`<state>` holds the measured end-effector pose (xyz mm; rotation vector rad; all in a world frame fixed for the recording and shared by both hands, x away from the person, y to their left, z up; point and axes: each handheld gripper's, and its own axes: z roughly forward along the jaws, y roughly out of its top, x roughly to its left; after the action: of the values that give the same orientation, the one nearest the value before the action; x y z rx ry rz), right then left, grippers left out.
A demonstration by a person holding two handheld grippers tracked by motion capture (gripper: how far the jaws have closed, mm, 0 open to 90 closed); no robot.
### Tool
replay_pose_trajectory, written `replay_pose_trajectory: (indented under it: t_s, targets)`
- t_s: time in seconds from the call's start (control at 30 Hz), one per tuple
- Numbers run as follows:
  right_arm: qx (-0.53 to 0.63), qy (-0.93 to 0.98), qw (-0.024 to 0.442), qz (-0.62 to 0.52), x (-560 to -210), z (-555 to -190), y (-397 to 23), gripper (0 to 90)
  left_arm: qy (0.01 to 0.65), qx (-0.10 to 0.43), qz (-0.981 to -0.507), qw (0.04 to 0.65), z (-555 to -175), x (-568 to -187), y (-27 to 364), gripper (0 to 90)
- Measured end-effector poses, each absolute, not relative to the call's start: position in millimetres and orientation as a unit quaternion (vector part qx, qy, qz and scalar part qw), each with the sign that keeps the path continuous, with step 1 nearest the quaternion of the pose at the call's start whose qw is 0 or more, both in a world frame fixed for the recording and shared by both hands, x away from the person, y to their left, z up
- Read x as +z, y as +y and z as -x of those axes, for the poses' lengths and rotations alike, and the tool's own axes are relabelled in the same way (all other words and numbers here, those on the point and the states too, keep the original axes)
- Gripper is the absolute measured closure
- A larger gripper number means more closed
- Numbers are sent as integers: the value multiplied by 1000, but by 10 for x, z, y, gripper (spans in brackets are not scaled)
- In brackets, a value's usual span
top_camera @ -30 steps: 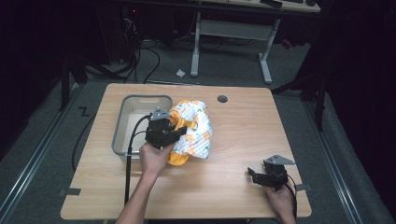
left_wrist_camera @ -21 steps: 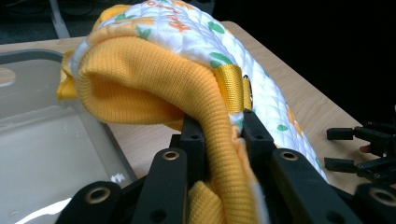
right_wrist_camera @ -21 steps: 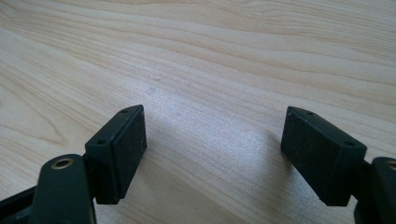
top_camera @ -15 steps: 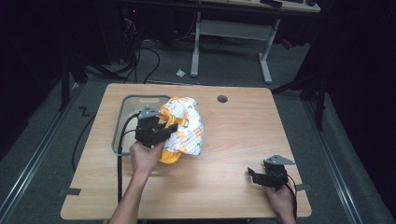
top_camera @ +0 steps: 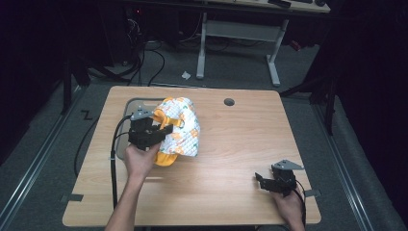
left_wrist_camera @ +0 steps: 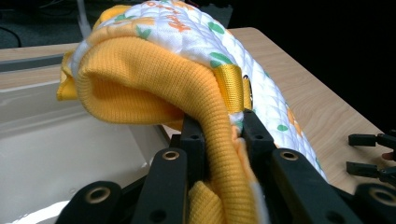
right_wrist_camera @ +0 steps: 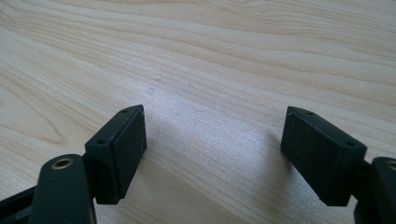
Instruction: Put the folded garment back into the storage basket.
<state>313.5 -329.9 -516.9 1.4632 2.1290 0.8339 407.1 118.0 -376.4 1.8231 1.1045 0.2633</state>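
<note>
Clamped on a fold of yellow ribbed knit, the left gripper (top_camera: 153, 131) holds a quilted white fabric bundle printed with orange and green shapes (top_camera: 180, 130), lifted partly over a shallow pale rectangular tray (left_wrist_camera: 56, 140) at the left of the light wooden table (top_camera: 231, 144). A yellow webbing strap (left_wrist_camera: 232, 86) crosses the quilting; the bundle's underside is hidden. Well apart, near the table's right front corner, the right gripper (right_wrist_camera: 212, 149) rests low with jaws spread wide and empty over bare woodgrain.

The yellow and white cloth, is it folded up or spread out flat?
Folded up. The cloth sits in a rounded bundle at the bin's edge, its yellow layer doubled over and pinched by the left gripper.
</note>
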Motion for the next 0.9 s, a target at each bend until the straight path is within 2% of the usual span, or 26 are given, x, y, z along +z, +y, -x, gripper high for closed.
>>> replay_pose_trajectory:
  t_s: [0.9]
  targets:
    - [300, 766, 212, -528, -5169, -3136, -3299, 227, 481, 133, -736, 457, -4192, -3800, 1604, 748]
